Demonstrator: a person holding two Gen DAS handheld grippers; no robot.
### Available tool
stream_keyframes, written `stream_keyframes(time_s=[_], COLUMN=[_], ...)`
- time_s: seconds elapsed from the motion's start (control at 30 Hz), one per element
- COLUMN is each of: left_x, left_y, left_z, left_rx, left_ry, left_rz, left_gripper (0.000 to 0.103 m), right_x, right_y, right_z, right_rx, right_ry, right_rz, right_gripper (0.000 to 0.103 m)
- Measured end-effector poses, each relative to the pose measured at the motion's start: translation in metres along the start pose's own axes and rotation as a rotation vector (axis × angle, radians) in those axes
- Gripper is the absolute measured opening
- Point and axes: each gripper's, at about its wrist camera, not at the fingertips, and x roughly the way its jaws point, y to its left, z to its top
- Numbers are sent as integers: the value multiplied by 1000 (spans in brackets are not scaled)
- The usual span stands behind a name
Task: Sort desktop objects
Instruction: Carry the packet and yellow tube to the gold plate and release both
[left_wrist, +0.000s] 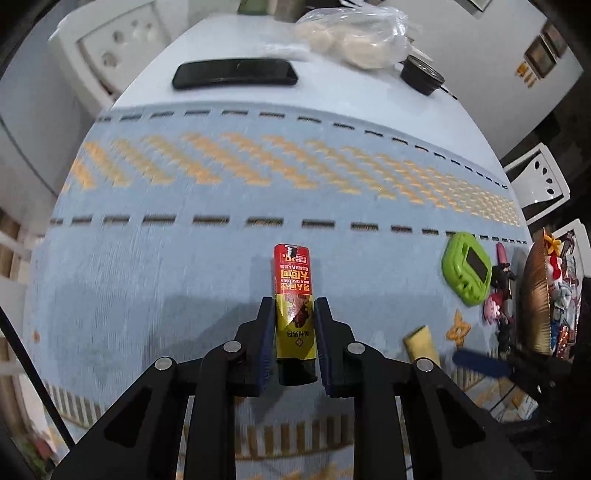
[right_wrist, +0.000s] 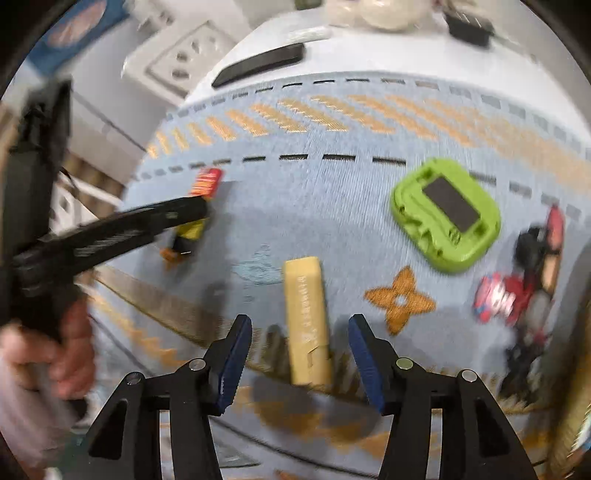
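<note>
- The red-and-yellow lighter (left_wrist: 294, 306) is clamped between the pads of the left gripper (left_wrist: 294, 310), black base toward the camera, evidently so it can be carried to a sorting spot.
- It is held above the blue cloth (left_wrist: 221, 258), well to the left of the green case (left_wrist: 466, 272).
- The right gripper (right_wrist: 300, 334) stands open, with the yellow stick (right_wrist: 306, 320) lying between its jaws untouched, left of the green case.
- Figurines (right_wrist: 517, 291) are grouped beyond the green case, seemingly already sorted.
</note>
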Motion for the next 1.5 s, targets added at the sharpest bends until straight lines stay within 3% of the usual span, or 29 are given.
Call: stream_keyframes(time_s=[0.17,0.23,0.3,0.47,0.57,0.6,0.63,0.97,1.23,1.5], left_x=[0,-1,-7,-25,-39,-44,-49,-82,-89,-70], left_y=[-14,-22,-30,-58,-77,-86,-95,-211,-290,-321], left_z=[-8,-4,-1,7,14,16,18,29,22,25], left_rx=[34,45,67,142,186,205,227,449,625,646], left_ry=[11,3,-16,-55,-85,-96,-105,-172,-200,-158], left_rz=[2,-13,-37,-66,-86,-97,-108,-288,-378,-426], left_gripper=[18,18,18,18,18,18,18,18,18,18], right_x=[11,11,9,-6,-31,-43,-54,-167,-249,-272], right_y=[19,23,23,-9,-41,-52,-63,-127,-191,-232], right_z=[-10,-14,-16,-19,-24,-27,-29,-36,-73,-95], right_rx=[-156,-188,-195,-21,122,167,204,487,603,691], right_ry=[22,9,4,33,-7,-31,-51,-367,-539,-588], right_rz=[-164,-186,-170,2,118,144,162,237,67,-5], right_gripper=[54,50,24,23,21,13,12,12,12,12])
